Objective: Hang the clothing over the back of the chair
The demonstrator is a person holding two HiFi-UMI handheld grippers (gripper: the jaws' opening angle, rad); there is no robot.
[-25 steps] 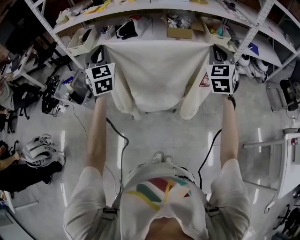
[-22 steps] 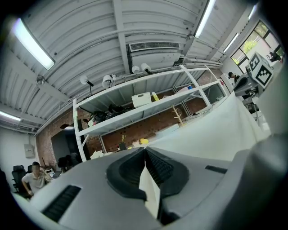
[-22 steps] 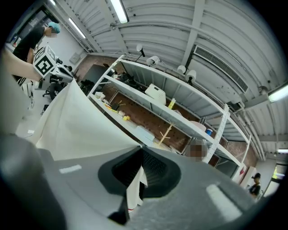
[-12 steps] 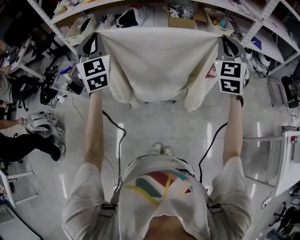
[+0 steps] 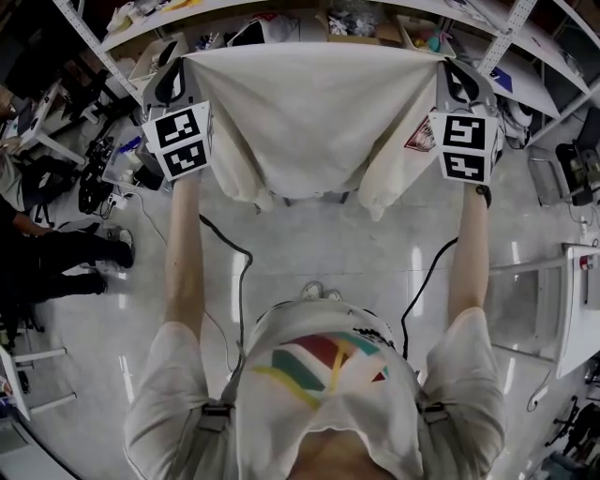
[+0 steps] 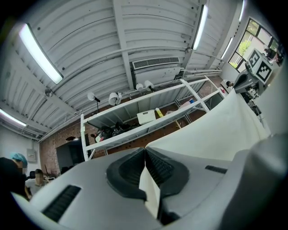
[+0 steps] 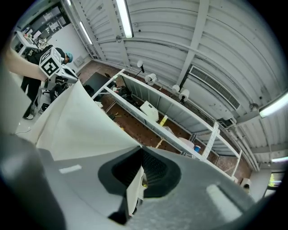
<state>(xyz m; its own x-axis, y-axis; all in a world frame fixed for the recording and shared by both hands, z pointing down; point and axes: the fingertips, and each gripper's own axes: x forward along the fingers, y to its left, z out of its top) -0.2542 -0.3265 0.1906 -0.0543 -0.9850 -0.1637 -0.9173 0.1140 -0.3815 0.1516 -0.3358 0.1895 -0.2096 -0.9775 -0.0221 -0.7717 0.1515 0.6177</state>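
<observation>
Clothing (image 5: 309, 112) hangs taut between left hand-held gripper (image 5: 185, 64) and right hand-held gripper (image 5: 442, 66), each clamped on a top corner; hold both level, then drape it evenly over the chair back.

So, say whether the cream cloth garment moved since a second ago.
Yes. The cream cloth garment shifted up the head view, towards the white metal shelf.

The head view is dim and washed of colour — the pale clothing (image 5: 309, 112) is its brightest patch, and thin streaks of glare lie on the glossy floor (image 5: 309, 248). Both gripper views are brighter, lit by ceiling tube lights (image 6: 41, 53) that bloom white, with straight lines bowing toward dark, vignetted corners — whatever sits nearest the lens is soft.
</observation>
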